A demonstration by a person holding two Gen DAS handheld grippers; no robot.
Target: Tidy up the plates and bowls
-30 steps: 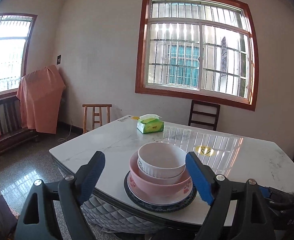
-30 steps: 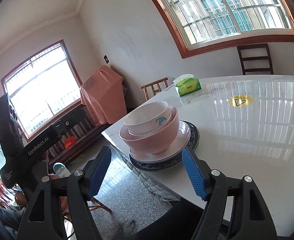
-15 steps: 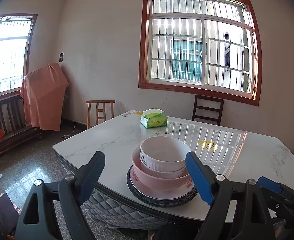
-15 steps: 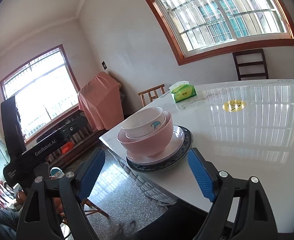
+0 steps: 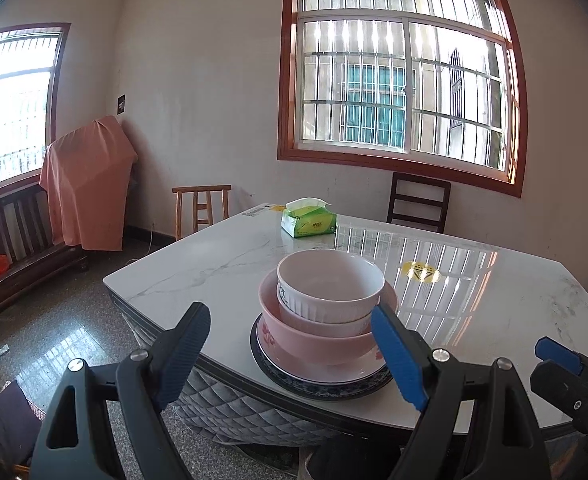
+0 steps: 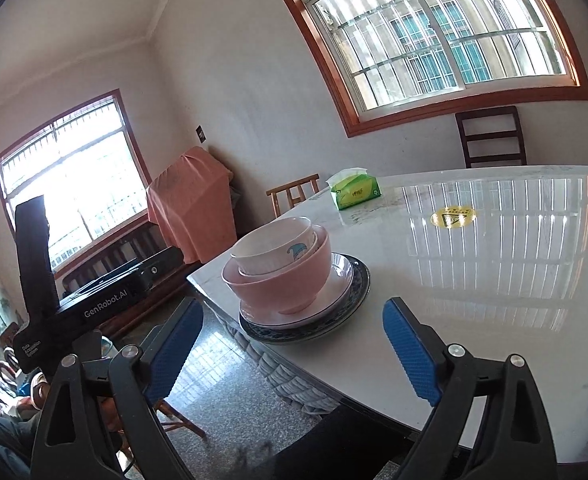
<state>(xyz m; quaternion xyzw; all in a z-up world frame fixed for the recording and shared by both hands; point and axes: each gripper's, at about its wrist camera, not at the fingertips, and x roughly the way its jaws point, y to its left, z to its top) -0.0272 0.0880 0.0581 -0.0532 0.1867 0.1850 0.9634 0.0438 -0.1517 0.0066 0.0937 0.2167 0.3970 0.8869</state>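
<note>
Left wrist view shows a stack of dishes near the front edge of the white marble surface (image 5: pixel 222 264). At the bottom is a dark blue patterned plate (image 5: pixel 313 386). On it lies a white plate (image 5: pixel 294 364) with small pink marks. A big pink bowl (image 5: pixel 317 340) sits on that plate, and a white ribbed bowl (image 5: pixel 329 292) sits inside the pink one. From the right wrist view a little blue picture shows on a white bowl in the pink one. The left claw (image 5: pixel 295 356) is wide, with nothing in it. The right claw (image 6: pixel 290 354) has just been opening and is wide too, holding nothing. Both stay short of the stack. A green tissue pack (image 5: pixel 309 224) lies farther back.
</note>
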